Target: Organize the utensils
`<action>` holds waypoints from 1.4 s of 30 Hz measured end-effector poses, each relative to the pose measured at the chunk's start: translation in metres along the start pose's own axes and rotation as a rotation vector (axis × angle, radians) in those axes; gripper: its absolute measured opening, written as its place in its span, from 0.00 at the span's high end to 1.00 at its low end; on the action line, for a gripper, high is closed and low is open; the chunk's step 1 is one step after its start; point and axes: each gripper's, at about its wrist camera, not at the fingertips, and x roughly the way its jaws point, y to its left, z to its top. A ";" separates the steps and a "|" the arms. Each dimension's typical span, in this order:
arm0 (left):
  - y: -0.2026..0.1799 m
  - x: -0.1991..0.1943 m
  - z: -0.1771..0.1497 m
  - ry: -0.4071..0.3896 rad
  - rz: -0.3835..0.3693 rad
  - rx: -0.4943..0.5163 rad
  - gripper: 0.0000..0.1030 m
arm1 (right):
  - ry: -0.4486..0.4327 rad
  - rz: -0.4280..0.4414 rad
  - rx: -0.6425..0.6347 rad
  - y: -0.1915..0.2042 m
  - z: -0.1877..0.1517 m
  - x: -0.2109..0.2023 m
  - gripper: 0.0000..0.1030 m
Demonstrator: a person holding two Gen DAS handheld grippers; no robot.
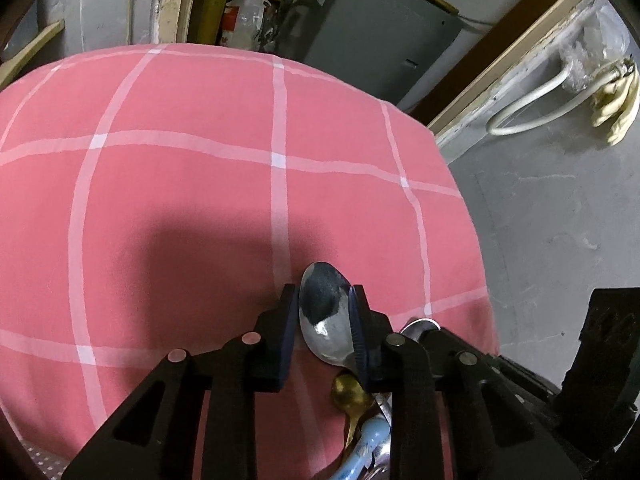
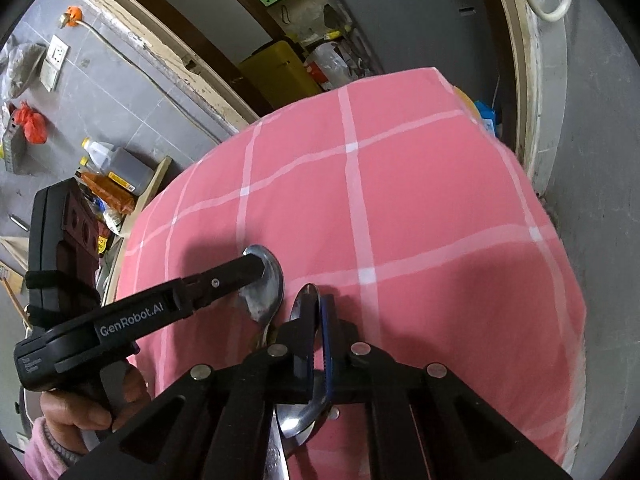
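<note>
While both black two-finger grippers point down at the pink cloth with white grid lines (image 1: 180, 200), the left gripper (image 1: 324, 320) stands partly open around the bowl of a large silver metal spoon (image 1: 324, 312), its right pad touching the rim. At four o'clock from it, the right gripper (image 2: 316, 328) is pinched tight on a second steel spoon (image 2: 305, 304). A small gold spoon (image 1: 348, 396) lies at six o'clock.

Three steel spoons (image 2: 266, 280), one gold spoon (image 1: 350, 394) (perhaps more hidden).
</note>
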 end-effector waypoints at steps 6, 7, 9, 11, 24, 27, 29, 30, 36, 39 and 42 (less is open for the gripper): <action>-0.001 0.004 0.001 0.016 0.013 -0.011 0.95 | 0.004 -0.002 0.000 -0.001 -0.002 0.001 0.96; 0.000 0.004 0.001 0.017 0.014 -0.012 0.96 | 0.005 -0.002 0.001 -0.002 -0.003 0.001 0.96; 0.000 0.002 0.001 0.022 0.009 -0.014 0.97 | 0.007 -0.001 0.001 -0.003 -0.003 -0.001 0.96; 0.002 0.000 0.002 0.014 -0.009 -0.033 0.99 | 0.008 0.000 -0.001 -0.004 -0.003 -0.001 0.96; -0.001 -0.008 0.004 0.051 -0.106 -0.060 1.00 | 0.001 0.004 -0.038 -0.001 -0.003 -0.002 0.96; 0.003 -0.006 0.006 0.081 -0.126 -0.088 1.00 | 0.001 0.008 -0.037 -0.003 -0.003 -0.002 0.96; 0.007 -0.006 0.006 0.092 -0.138 -0.105 1.00 | 0.001 0.006 -0.035 -0.004 -0.003 -0.003 0.96; 0.008 -0.007 0.006 0.090 -0.138 -0.108 1.00 | 0.001 0.006 -0.034 -0.005 -0.003 -0.003 0.96; -0.003 -0.029 0.002 -0.006 -0.103 -0.071 1.00 | -0.038 -0.001 -0.069 0.001 -0.004 -0.016 0.97; -0.013 -0.053 0.000 -0.073 -0.065 -0.030 1.00 | -0.085 -0.010 -0.105 0.010 -0.006 -0.030 0.97; -0.023 -0.080 -0.005 -0.156 -0.031 0.014 1.00 | -0.134 -0.029 -0.144 0.020 -0.007 -0.044 0.97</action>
